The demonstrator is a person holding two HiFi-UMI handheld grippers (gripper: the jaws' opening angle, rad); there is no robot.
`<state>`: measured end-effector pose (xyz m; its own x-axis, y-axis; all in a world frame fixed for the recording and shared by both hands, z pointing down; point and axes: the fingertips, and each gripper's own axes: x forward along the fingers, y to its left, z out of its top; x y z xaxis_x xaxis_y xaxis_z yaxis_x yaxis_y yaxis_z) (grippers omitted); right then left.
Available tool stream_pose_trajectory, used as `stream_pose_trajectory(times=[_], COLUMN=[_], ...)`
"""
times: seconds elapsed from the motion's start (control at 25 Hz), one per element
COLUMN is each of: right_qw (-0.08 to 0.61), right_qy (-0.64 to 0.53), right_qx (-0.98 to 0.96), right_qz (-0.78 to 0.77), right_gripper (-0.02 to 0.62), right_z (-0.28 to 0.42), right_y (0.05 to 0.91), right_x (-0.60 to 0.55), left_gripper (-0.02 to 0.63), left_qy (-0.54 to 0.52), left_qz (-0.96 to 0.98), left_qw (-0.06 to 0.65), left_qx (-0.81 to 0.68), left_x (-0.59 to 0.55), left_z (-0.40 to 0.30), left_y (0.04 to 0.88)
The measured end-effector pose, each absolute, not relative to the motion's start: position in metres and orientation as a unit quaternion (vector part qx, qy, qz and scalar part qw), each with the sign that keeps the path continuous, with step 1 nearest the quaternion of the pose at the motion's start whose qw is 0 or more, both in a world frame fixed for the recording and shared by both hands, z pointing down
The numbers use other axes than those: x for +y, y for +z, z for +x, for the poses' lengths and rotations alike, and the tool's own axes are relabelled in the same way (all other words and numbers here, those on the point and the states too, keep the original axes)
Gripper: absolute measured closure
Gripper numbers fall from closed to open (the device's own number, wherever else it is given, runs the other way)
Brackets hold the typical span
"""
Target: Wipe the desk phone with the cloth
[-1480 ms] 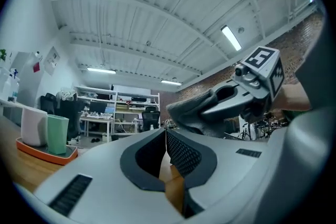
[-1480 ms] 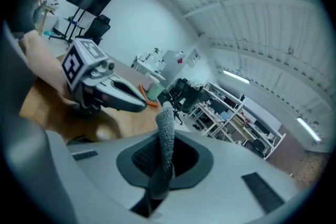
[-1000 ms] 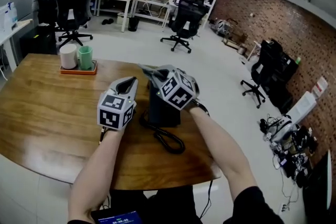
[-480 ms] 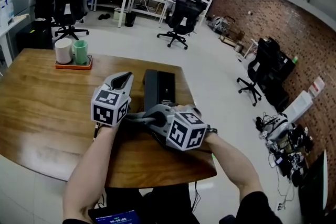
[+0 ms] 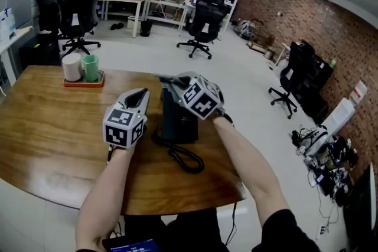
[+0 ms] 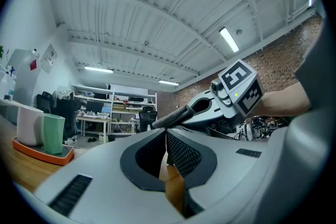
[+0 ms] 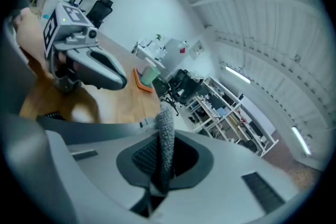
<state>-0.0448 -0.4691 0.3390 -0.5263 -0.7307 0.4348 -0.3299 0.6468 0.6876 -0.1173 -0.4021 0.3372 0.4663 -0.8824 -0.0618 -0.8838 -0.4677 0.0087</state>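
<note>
right gripper (image 5: 167,81) pinching the grey cloth (image 7: 166,134) over the far end of the desk phone (image 5: 180,118)
left gripper (image 5: 142,94) sits just left of the phone, jaws pressed together on nothing. best to lay the cloth flat and draw it toward the near end in one even pass (the left gripper could steady the body). the coiled cord (image 5: 184,159) lies just in front, so lift before it; the table (image 5: 47,133) ends near on the right, with open wood to the left.

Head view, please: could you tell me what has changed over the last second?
The right gripper, shut on the cloth, swept along the phone toward the person, then back to its far end. The left gripper and the phone stayed put.
</note>
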Motion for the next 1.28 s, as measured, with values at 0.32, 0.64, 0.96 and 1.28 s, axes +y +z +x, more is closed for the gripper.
stream_pose_trajectory(times=[0.32, 0.64, 0.96, 1.28], right_qw=[0.400, 0.465, 0.351, 0.393], right_qy=[-0.326, -0.382, -0.328, -0.306], right_qx=[-0.829, -0.796, -0.823, -0.805], right_qz=[0.217, 0.058, 0.303, 0.322], right_gripper=[0.571, 0.571, 0.570, 0.571], right_z=[-0.038, -0.024, -0.017, -0.014], right_y=[0.374, 0.416, 0.319, 0.346], right_x=[-0.383, -0.290, -0.431, -0.469], left_gripper=[0.603, 0.603, 0.603, 0.603], left_qy=[0.026, 0.026, 0.027, 0.027], left_qz=[-0.857, -0.857, -0.857, -0.859], left_qw=[0.016, 0.015, 0.014, 0.014], left_qx=[0.515, 0.514, 0.514, 0.510], left_x=[-0.401, -0.404, -0.402, -0.401], left_z=[-0.117, -0.117, -0.117, -0.114], left_y=[0.334, 0.336, 0.337, 0.336])
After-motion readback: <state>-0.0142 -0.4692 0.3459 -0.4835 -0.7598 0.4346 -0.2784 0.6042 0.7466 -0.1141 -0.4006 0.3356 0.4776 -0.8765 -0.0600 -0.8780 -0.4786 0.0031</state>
